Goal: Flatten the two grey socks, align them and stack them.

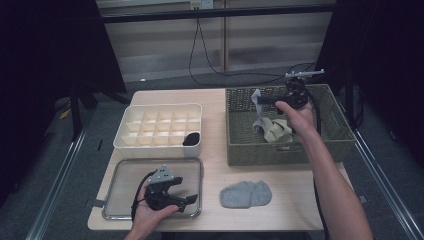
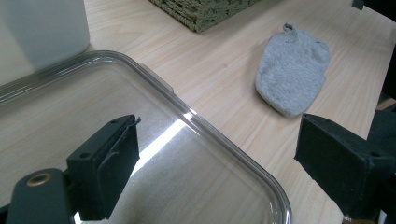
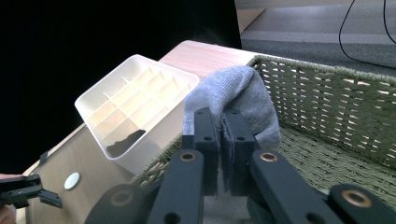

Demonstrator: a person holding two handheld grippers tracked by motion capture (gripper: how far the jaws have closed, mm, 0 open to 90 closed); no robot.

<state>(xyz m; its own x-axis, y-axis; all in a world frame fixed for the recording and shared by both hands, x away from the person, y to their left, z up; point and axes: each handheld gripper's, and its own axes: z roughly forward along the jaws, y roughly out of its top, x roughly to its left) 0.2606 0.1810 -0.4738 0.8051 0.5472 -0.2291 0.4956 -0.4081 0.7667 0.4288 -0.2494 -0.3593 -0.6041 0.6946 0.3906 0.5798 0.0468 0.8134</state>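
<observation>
Care suits the right claw (image 3: 223,135), clamped on a grey knitted sock (image 3: 243,93): lift it clear of the olive woven basket (image 1: 240,145) at frame right while the left claw (image 2: 215,168) gapes wide.

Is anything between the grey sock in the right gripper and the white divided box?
Nothing visible blocks it. The right gripper holds the grey sock above the basket rim; bare table lies before the divided box.

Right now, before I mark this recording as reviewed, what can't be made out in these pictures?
- Grey knit sock in the right claw: its lower part is hidden behind the jaws in the right gripper view.
- Dark item in the white plastic divided box: too small and dark in the high view to identify.
- Woven olive basket: the person's hand hides part of its contents in the high view.
</observation>
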